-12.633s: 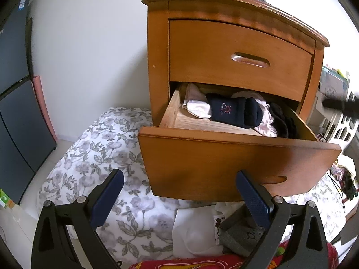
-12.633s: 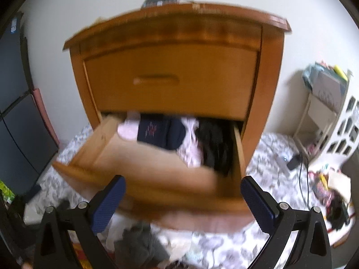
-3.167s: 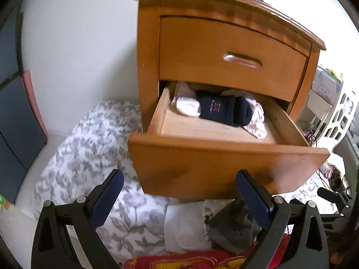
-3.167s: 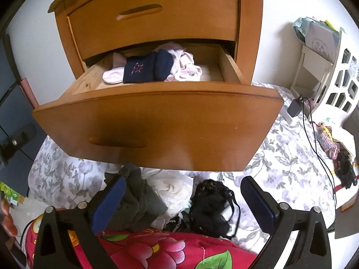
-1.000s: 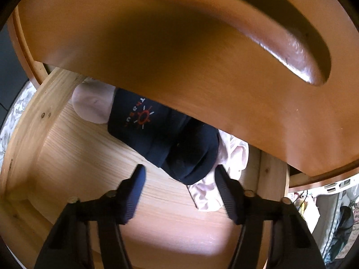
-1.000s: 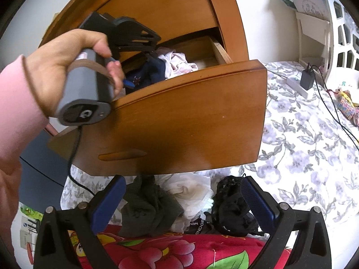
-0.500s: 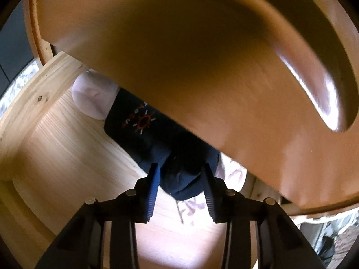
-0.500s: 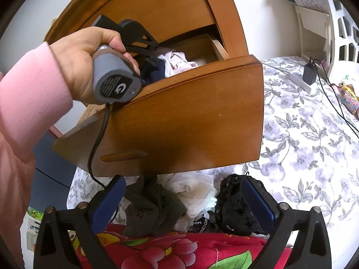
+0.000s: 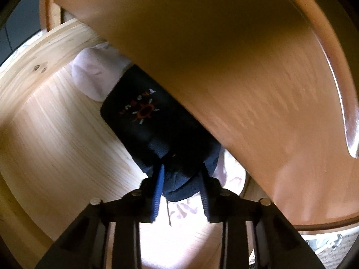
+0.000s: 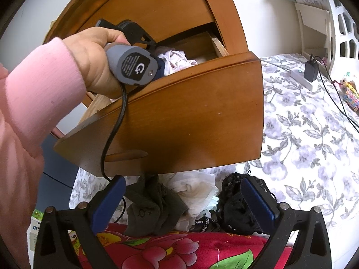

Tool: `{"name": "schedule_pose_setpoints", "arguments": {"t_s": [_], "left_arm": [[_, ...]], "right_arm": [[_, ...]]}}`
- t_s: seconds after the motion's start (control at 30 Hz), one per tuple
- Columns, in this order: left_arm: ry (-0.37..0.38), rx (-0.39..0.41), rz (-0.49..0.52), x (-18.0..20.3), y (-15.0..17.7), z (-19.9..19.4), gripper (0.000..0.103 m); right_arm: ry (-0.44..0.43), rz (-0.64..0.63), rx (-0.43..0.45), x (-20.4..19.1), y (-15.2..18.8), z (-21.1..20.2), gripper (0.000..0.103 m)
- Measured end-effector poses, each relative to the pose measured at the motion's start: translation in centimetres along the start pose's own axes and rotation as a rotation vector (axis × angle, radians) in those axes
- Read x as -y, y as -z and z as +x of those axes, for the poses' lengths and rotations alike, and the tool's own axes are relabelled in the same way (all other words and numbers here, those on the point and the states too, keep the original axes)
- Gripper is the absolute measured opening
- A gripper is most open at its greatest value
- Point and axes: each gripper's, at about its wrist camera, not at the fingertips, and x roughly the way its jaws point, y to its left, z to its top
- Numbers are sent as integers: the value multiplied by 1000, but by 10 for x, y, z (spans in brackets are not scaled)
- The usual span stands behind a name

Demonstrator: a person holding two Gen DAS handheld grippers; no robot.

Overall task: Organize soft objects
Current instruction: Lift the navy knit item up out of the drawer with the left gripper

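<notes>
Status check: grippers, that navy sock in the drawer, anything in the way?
Left gripper closing, navy sock between the pads. Right gripper open, empty, over the clothes pile. Upper drawer front hangs close above the sock.

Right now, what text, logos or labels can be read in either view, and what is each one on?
"THESUN", upside down, probably, over a sun emblem: on the navy garment in the drawer.
"G": on the round label of the grey handle; the small print around it is too small to read.
"MINDGRI", cut off: on the black band among the clothes below.
</notes>
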Motion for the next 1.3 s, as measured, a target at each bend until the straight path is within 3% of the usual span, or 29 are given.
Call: {"name": "schedule_pose_setpoints", "arguments": {"t_s": [0.2,0.57,0.93,1.3], "left_arm": [[-16,16,-4,-2,-4,-10,12],[10,-21,12,-24,-8,-36,10],[69,-55,117,-61,-8,-69,10],[58,61,268,-90,9,-108,10]], "right_arm": [[-3,5,-3,1,0,0,103],[19,3,-9,-1,1,2,103],[60,-17,-13,-4,1,3,103],[121,-48,-18,-11,1,4,103]]}}
